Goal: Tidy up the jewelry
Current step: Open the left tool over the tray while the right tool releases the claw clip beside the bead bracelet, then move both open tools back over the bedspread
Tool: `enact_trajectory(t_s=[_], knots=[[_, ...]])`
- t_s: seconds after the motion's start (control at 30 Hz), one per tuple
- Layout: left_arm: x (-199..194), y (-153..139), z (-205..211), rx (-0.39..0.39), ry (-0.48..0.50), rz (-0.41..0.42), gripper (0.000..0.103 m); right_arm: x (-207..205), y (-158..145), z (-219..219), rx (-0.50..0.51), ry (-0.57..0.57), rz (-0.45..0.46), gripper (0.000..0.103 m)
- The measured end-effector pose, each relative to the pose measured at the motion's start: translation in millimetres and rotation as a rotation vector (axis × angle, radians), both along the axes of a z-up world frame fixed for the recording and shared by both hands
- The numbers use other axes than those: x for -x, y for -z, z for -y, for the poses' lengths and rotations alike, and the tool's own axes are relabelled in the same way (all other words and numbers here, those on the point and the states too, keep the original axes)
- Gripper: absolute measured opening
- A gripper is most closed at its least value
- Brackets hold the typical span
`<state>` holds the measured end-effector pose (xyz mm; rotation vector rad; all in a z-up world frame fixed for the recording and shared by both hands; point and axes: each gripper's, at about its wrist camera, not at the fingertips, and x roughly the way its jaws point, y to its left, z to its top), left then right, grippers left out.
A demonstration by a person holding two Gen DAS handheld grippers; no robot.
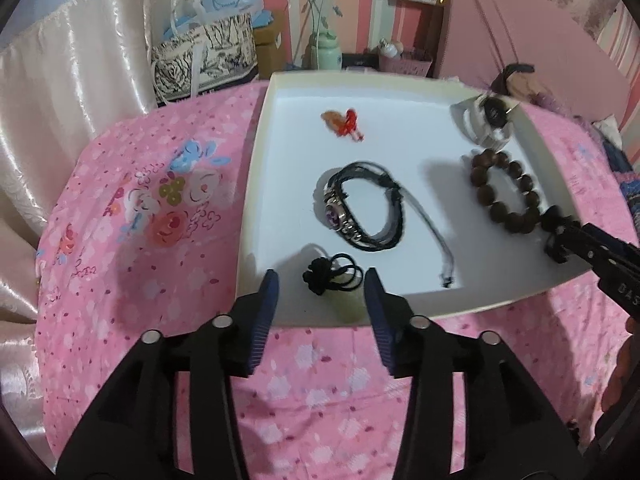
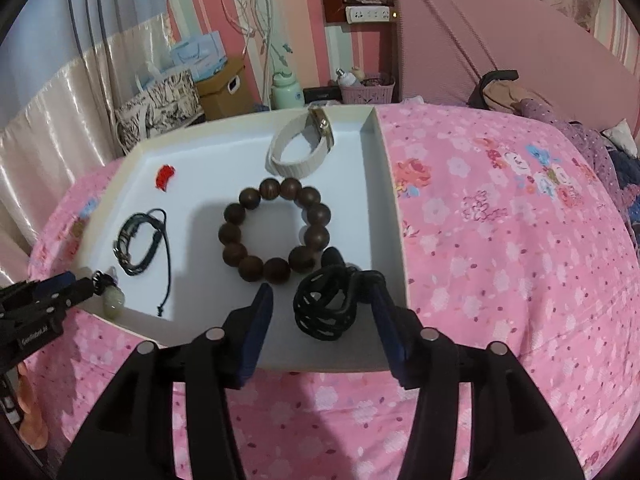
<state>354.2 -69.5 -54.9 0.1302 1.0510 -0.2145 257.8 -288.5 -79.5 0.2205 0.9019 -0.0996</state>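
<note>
A white shallow tray point(image 1: 280, 128) point(image 2: 384, 184) lies on a pink floral bedspread. In it are a brown wooden bead bracelet point(image 1: 505, 192) point(image 2: 276, 232), a black cord bracelet with a purple charm point(image 1: 360, 208) point(image 2: 140, 244), a white-strap watch point(image 1: 486, 120) point(image 2: 300, 148), a red ornament point(image 1: 346, 124) point(image 2: 165, 178), a pale jade pendant on a black knotted cord point(image 1: 330, 276) point(image 2: 112, 298) and a black coiled cord bundle point(image 2: 326, 304). My left gripper point(image 1: 322, 284) is open around the pendant cord. My right gripper point(image 2: 324, 308) is open around the black bundle.
The bedspread point(image 1: 160, 240) point(image 2: 500, 260) surrounds the tray. Behind it stand a patterned bag point(image 1: 204, 60), a cardboard box point(image 2: 224, 88), a green bottle point(image 1: 328, 50) point(image 2: 286, 90) and a pink basket point(image 2: 366, 88). A pink headboard point(image 2: 500, 28) rises at right.
</note>
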Motion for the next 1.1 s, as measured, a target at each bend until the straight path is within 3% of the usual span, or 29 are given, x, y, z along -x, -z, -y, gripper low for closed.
enact_trajectory(t_s=[0.13, 0.27, 0.33, 0.4, 0.43, 0.67, 1.1], knots=[[19.0, -27.9, -1.5, 0.041, 0.018, 0.046, 0.064, 19.3, -29.5, 4.6, 0.013, 0.004, 0.060, 0.058], [45.2, -59.0, -9.2, 0.060, 0.025, 0.105, 0.089, 44.7, -57.6, 7.6, 0.053, -0.002, 0.109, 0.063], [60.5, -71.9, -16.5, 0.069, 0.027, 0.135, 0.092, 61.7, -68.9, 12.0, 0.051, 0.005, 0.132, 0.065], [78.0, -83.3, -24.4, 0.065, 0.031, 0.163, 0.097, 74.8, -76.0, 16.3, 0.049, 0.022, 0.152, 0.082], [84.7, -87.1, -27.7, 0.057, 0.027, 0.172, 0.099, 83.0, -79.2, 17.7, 0.053, 0.030, 0.158, 0.084], [124.4, -98.1, -62.5, 0.057, 0.004, 0.180, 0.100, 121.1, -80.5, 22.1, 0.039, 0.037, 0.138, 0.085], [178.9, -75.9, -112.1, 0.071, -0.053, 0.138, 0.100, 178.6, -70.8, -2.5, 0.063, 0.003, 0.109, 0.085]])
